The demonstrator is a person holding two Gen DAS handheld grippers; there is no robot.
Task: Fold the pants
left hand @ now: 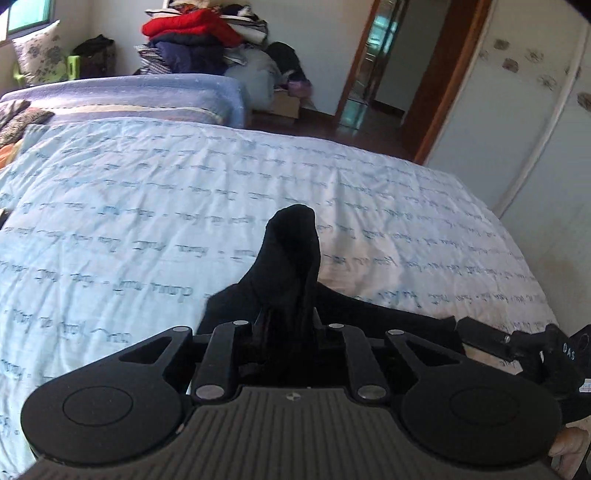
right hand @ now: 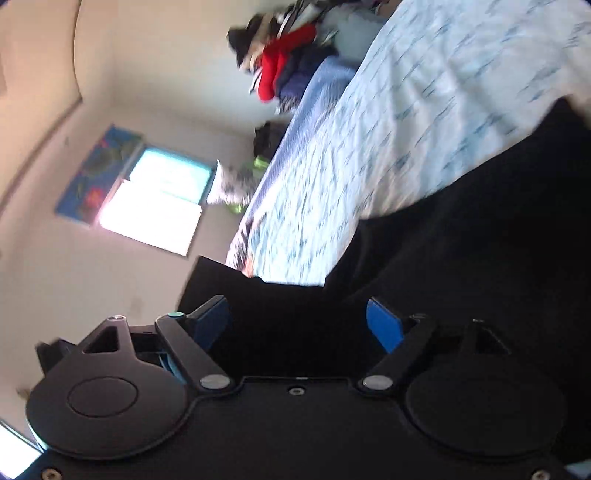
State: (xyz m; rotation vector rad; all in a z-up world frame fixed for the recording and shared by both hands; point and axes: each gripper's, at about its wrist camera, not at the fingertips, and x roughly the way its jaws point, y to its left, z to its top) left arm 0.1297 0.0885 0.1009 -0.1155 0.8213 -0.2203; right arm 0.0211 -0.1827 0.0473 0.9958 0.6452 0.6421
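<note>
The black pants [left hand: 291,258] hang in a bunch from my left gripper [left hand: 286,317], which is shut on the cloth; a fold of it sticks up past the fingers above the light blue printed bed cover [left hand: 147,221]. More of the pants spreads low to the right toward the bed's near edge. In the right wrist view, which is rolled on its side and blurred, my right gripper [right hand: 297,325] is open, its blue pads [right hand: 384,328] wide apart. Black pants cloth [right hand: 480,240] fills the space between and beyond them, and the pads do not press on it.
A second bed with a darker blue cover [left hand: 147,92] lies beyond, with a pile of clothes topped by a red jacket [left hand: 192,26] behind it. A doorway [left hand: 380,62] and a white wardrobe [left hand: 517,110] stand on the right. A bright window [right hand: 162,199] shows in the right wrist view.
</note>
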